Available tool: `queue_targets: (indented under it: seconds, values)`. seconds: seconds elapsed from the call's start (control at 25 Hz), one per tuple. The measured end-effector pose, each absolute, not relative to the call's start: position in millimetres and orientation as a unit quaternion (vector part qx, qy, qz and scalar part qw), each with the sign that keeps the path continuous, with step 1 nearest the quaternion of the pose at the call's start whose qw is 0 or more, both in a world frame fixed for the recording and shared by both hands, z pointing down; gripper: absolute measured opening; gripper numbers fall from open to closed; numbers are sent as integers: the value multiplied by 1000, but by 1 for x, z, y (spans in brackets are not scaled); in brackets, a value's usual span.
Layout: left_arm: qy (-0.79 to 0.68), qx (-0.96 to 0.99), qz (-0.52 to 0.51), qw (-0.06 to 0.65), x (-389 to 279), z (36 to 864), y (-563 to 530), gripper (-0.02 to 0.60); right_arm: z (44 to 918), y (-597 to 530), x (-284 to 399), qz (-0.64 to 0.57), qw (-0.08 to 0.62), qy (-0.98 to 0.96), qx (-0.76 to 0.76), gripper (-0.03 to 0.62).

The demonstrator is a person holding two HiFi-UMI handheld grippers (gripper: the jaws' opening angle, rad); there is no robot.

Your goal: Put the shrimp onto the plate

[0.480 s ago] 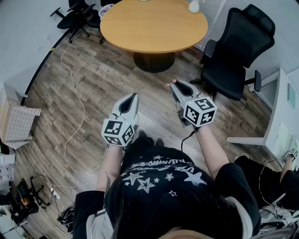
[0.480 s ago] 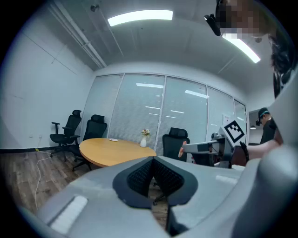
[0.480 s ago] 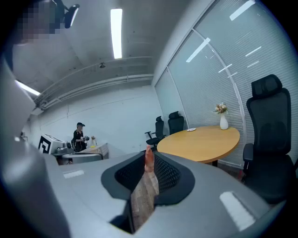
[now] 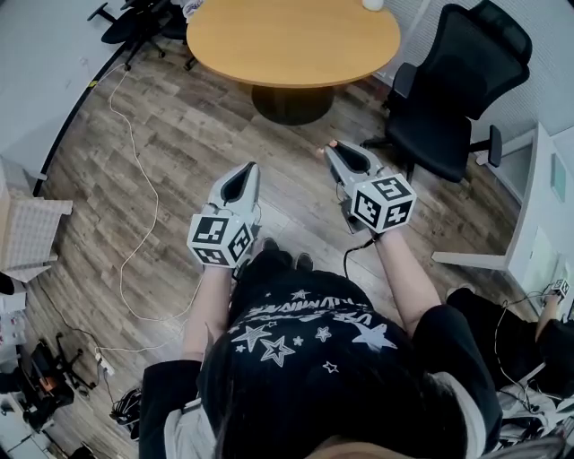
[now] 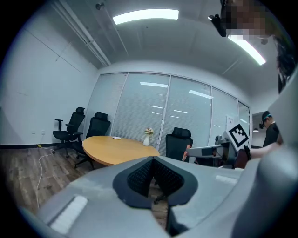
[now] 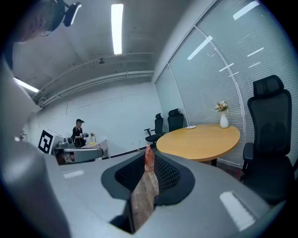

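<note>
My right gripper (image 4: 334, 149) is shut on a small pink-orange shrimp (image 6: 148, 157), whose tip sticks out past the jaw tips (image 4: 321, 154). My left gripper (image 4: 248, 168) is shut with nothing in it, held level beside the right one. Both point at a round wooden table (image 4: 291, 40) a few steps ahead. A small white plate (image 5: 116, 137) lies on the tabletop's far side, also visible in the right gripper view (image 6: 191, 127). In the left gripper view the pads (image 5: 139, 174) meet at the tip.
A white vase with flowers (image 5: 147, 139) stands on the table. Black office chairs (image 4: 448, 99) are right of the table, more at its far left (image 4: 134, 22). A white cable (image 4: 134, 179) runs over the wooden floor. A white desk (image 4: 538, 224) is at right; another person (image 6: 79, 132) stands behind.
The person carrying both grippers has stepped a little toward the table; the shrimp stays clamped in the right gripper and the left stays shut.
</note>
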State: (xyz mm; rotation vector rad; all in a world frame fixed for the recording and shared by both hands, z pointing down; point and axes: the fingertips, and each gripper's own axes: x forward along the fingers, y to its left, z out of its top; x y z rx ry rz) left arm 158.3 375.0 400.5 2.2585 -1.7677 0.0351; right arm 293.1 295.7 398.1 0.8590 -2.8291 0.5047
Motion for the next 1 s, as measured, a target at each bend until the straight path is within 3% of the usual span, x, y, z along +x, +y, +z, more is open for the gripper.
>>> queue_targets:
  seconds: [1.0]
  values:
    - [-599, 780, -1, 182, 4, 426, 286, 2, 411, 193, 174, 203, 85, -912, 346, 66]
